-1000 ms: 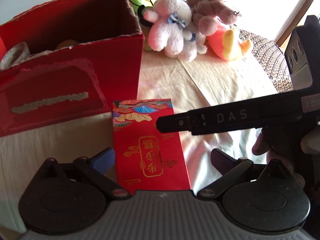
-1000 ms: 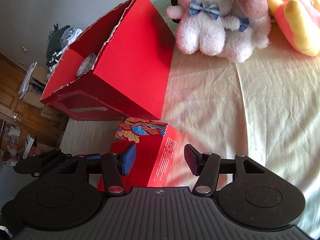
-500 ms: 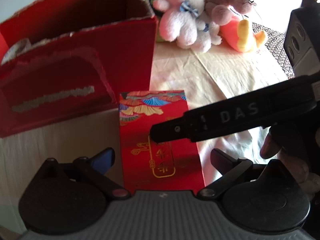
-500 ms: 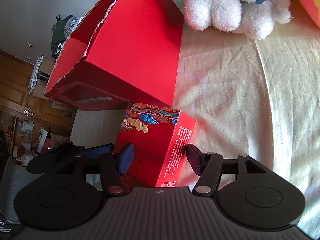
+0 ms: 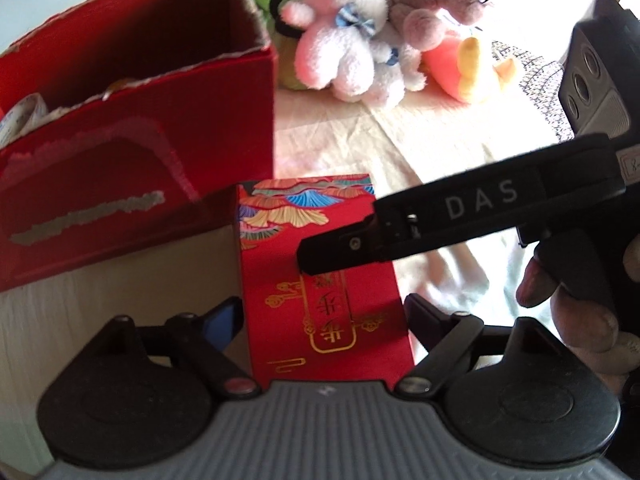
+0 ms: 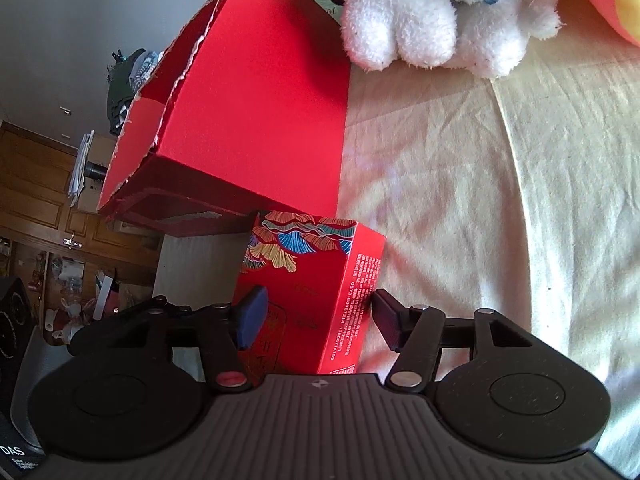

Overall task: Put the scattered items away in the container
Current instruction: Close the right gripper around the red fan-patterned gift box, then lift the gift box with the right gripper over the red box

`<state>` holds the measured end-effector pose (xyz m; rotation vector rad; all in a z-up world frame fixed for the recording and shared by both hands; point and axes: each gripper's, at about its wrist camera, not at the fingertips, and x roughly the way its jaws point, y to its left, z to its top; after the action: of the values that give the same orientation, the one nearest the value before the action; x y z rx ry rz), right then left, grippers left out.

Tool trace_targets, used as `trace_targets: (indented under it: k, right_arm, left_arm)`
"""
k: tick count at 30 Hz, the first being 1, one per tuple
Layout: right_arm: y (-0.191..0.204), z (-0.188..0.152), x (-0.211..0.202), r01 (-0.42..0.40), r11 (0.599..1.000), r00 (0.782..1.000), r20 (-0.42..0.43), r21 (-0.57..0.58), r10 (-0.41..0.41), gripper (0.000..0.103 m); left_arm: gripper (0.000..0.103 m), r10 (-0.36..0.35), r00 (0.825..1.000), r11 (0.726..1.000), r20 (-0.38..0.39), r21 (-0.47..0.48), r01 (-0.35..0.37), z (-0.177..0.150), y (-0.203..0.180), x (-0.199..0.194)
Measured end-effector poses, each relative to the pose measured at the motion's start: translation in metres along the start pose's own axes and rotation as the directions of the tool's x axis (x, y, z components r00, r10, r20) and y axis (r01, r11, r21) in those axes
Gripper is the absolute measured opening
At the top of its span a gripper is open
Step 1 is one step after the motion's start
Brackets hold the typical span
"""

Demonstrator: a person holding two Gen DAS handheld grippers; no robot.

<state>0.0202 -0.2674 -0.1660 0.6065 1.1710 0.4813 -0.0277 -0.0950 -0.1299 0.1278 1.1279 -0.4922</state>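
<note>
A small red gift box (image 5: 280, 276) with gold print and fan patterns lies on the cream cloth just in front of the big red cardboard container (image 5: 140, 152). My left gripper (image 5: 324, 312) straddles its width. The jaws are closing, and the pads sit right beside the box's long sides without clearly pressing. My right gripper (image 6: 316, 316) comes in from the right and is shut on the box (image 6: 312, 264) across its thickness. Its blue pad lies on the printed top face. In the left wrist view, its upper finger (image 5: 460, 216) crosses over the box.
The container (image 6: 260, 100) has torn rims and holds a pale roll (image 5: 24, 116). Behind it lie a pink-white plush (image 5: 344, 40), a brown plush (image 5: 432, 12) and an orange-yellow one (image 5: 468, 72). A person's hand (image 5: 568, 312) holds the right gripper. Bare cloth (image 6: 480, 200) lies to the right.
My left jaws have narrowed toward the box's sides. The right gripper moved in; the box now sits between its fingers, and its upper finger reaches farther across the top.
</note>
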Motion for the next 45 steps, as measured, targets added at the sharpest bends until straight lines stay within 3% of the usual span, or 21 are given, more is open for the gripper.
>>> trace_targets:
  k: [4, 10, 16, 23, 33, 37, 45]
  right_arm:
    - [-0.003, -0.005, -0.02, 0.014, 1.0, 0.999, 0.051, -0.015, -0.013, 0.06]
    - [-0.012, -0.014, -0.059, 0.031, 1.0, 0.985, 0.168, 0.002, -0.031, 0.061]
    - [-0.007, -0.02, -0.097, 0.047, 0.999, 0.947, 0.318, -0.015, -0.04, 0.061]
    - [0.027, 0.002, -0.106, 0.012, 0.996, 0.905, 0.425, -0.088, 0.026, 0.061]
    - [0.118, 0.038, -0.07, 0.03, 0.962, 0.89, 0.446, -0.27, 0.097, 0.061]
    - [0.15, 0.059, -0.045, 0.089, 0.946, 0.902, 0.428, -0.31, 0.055, 0.062]
    - [0.17, 0.082, 0.002, 0.274, 0.904, 0.924, 0.349, -0.327, -0.154, 0.063]
  left_arm:
    - [0.086, -0.048, 0.999, 0.999, 0.017, 0.02, 0.048, 0.006, -0.012, -0.005]
    - [0.086, -0.079, 0.994, 0.988, 0.078, 0.142, 0.067, 0.019, -0.042, -0.015]
    - [0.086, -0.123, 0.979, 0.976, 0.161, 0.2, 0.09, 0.042, -0.057, -0.036]
    - [0.086, -0.087, 0.948, 0.98, 0.306, 0.198, 0.026, 0.062, -0.041, -0.074]
    - [0.086, 0.003, 0.906, 0.993, 0.423, 0.109, -0.055, 0.078, 0.038, -0.111]
    - [0.086, -0.008, 0.914, 0.998, 0.406, 0.059, -0.017, 0.088, 0.076, -0.104]
    - [0.086, -0.13, 0.941, 0.991, 0.312, 0.001, 0.137, 0.101, 0.119, -0.068]
